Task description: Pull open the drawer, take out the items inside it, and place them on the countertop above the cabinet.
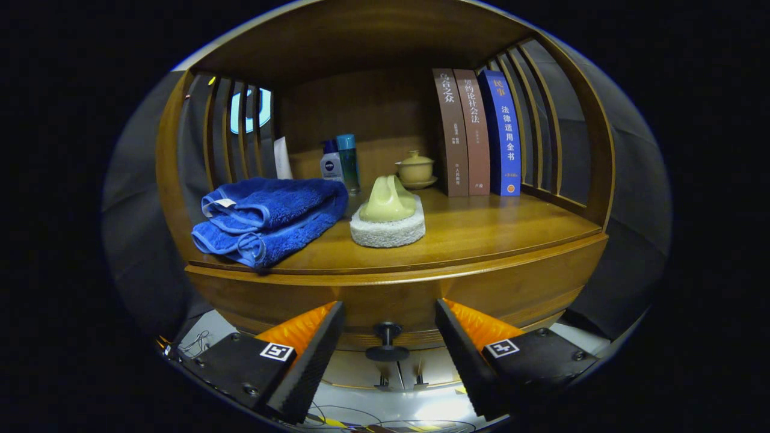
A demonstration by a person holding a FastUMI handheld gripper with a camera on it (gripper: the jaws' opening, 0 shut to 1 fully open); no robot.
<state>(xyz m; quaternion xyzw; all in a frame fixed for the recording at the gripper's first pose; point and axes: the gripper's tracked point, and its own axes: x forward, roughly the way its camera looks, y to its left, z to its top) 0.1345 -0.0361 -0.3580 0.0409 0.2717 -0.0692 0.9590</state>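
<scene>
While the drawer is sitting closed, I am holding the claw wide open, empty.
Its dark knob is showing between the fingers, below the worktop.

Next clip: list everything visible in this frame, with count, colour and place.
cabinet: 1, brown wood, slatted sides, ahead of the tool
drawer: 1, brown wood, shut, under the countertop
knob: 1, black, on the drawer front, between the fingers
countertop: 1, brown wood, above the drawer
towel: 1, blue, folded, on the countertop beside the sponge
sponge: 1, whitish, round, mid countertop
green object: 1, pale green, lying on the sponge; what it is I cannot tell
bottles: 2, one white and blue, one teal, at the back
lidded cup: 1, pale yellow, on a saucer beside the books
books: 3, two brown, one blue, upright
tool: 1, open, fingers either side of the knob, not touching it
</scene>
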